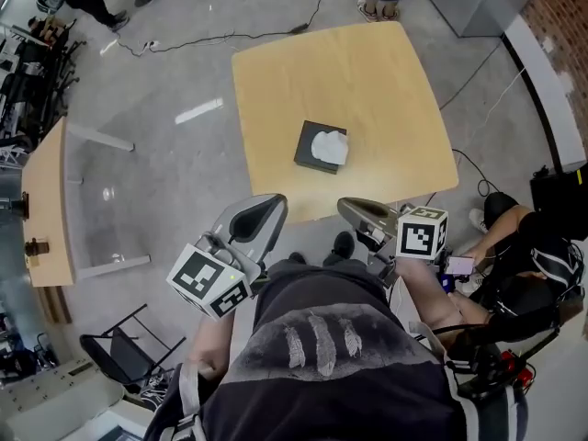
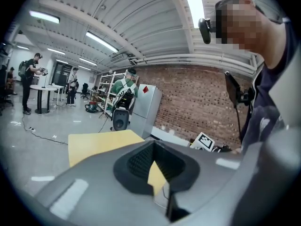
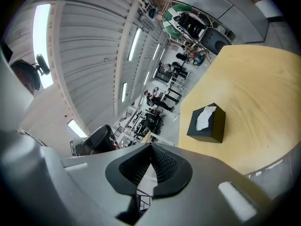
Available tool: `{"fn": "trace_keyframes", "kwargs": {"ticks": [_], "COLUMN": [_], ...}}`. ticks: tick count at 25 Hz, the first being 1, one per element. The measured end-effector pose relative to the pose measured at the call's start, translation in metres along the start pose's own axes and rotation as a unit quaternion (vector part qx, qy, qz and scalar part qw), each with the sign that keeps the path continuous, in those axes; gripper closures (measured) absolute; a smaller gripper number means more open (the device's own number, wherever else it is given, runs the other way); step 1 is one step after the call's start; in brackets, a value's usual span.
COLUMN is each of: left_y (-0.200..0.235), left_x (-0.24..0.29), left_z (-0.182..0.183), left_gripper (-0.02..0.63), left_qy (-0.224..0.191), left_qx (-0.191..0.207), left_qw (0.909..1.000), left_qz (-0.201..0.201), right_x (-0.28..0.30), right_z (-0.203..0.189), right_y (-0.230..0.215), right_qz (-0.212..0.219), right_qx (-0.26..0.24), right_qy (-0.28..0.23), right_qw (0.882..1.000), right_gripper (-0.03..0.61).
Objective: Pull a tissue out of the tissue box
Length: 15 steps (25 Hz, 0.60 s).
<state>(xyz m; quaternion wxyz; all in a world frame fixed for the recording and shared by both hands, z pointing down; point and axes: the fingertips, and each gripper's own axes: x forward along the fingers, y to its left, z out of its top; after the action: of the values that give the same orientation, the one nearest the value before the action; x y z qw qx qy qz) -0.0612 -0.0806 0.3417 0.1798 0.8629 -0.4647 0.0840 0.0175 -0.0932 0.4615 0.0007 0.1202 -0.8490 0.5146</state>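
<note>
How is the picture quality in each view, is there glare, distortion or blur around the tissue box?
Head view: even light, tissue box sharp, lamp glare on the floor. Left gripper view: strong fisheye bending, ceiling lamp overexposed, box not in view. Right gripper view: same bending, box sharp.

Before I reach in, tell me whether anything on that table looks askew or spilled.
Nothing stands out: the tissue box sits flat on the table, a white tissue poking from its top.
</note>
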Motion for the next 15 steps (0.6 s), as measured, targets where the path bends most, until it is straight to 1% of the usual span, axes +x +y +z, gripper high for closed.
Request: {"fn": "trace_keyframes", "kwargs": {"ticks": [5,6,8,12,15], "left_y": [0.013,0.016,0.023,0.040,0.047], "left_x": [0.011,0.013,0.015,0.024,0.035], "left_z": [0.004,0.005,0.006,0.005,0.018], "left_gripper": [0.611,0.611,0.611,0.611,0.611], "left_qy": [-0.003,-0.003,-0.003,0.004,-0.008], "left_qx": [-0.010,-0.009,-0.004,0.018,0.032], "left_qw": [0.9999,0.9999,0.9998,0.9994,0.9983], "left_qz": [-0.005,-0.009,-0.017,-0.030,-0.049], "right_x": [-0.008,-0.008,-0.006,0.001,0.001], "right_z": [0.023,0.028,0.032,0.039,0.043], "right_y": [-0.030,-0.034,-0.042,-0.056,-0.075], "right_qz": [-0.029,-0.031,-0.039,-0.072,-0.100], "right_qx": [0.019,0.024,0.037,0.052,0.087], "right_qy": [-0.026,-0.032,-0.039,-0.053,-0.059], "right_qw": [0.999,0.999,0.998,0.995,0.989], "right_gripper": [0.577,0.536,0.496,0.448,0.439]}}
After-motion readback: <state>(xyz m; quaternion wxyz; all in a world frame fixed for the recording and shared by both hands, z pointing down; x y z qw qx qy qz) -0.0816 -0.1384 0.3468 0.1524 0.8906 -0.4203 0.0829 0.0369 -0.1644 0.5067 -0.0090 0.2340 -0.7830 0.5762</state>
